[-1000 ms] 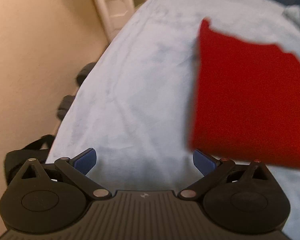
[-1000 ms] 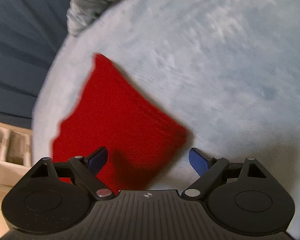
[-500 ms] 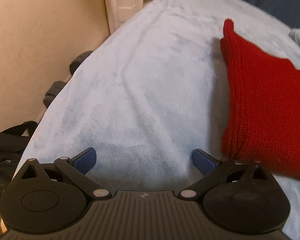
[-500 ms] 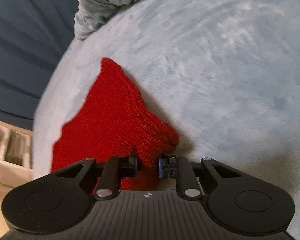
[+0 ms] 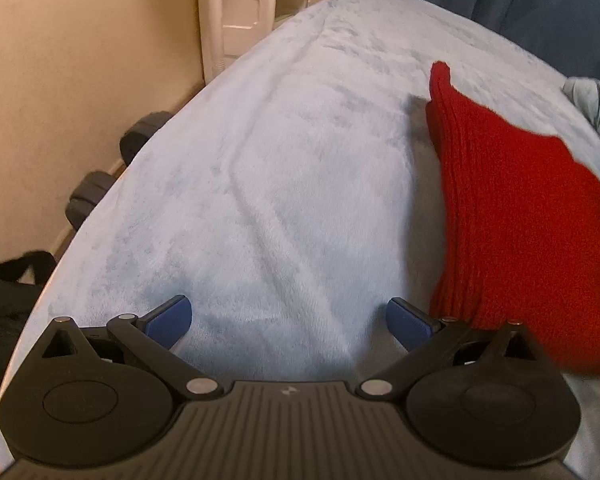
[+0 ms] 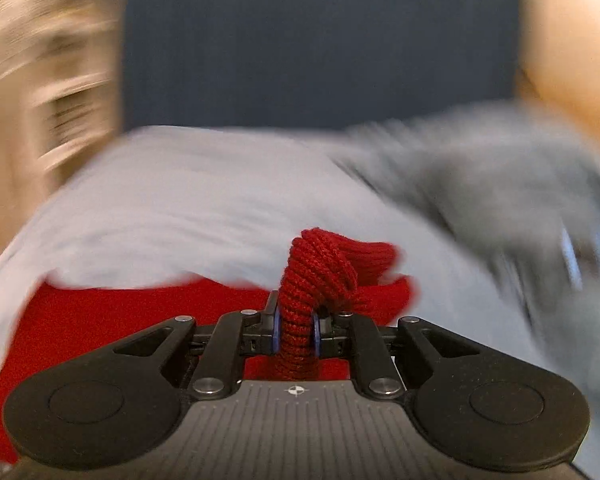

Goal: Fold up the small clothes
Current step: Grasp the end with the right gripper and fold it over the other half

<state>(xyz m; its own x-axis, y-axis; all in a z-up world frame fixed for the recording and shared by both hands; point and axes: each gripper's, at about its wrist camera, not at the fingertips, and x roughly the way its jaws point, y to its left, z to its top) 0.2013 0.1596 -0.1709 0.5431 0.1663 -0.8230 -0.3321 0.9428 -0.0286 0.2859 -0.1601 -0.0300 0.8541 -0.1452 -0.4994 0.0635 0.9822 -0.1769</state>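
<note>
Right gripper point(image 6: 296, 334): jaws closing, nearly together, and the pads already pinch a bunched corner of the red knit garment point(image 6: 316, 276), which stands up from the pinch and flops over forward. The rest of the knit trails low on the left of the right wrist view, over the pale blue fleece cover point(image 6: 172, 208); that view is motion-smeared, so detail is poor. Left gripper point(image 5: 288, 320): jaws wide apart, nothing between them, over bare fleece, with the red knit's edge just beside its right-hand finger point(image 5: 410, 322). Further back: crumpled grey clothes point(image 6: 500, 168), then a dark blue curtain point(image 6: 320, 40). Judgement: the step is carrying that corner across for a fold. To do it well, keep the pinch firm, carry low and steady so the knit doesn't stretch, and use the left to pin the near edge so the piece doesn't drag on the fleece. Lay the corner edge-to-edge before letting go.
</note>
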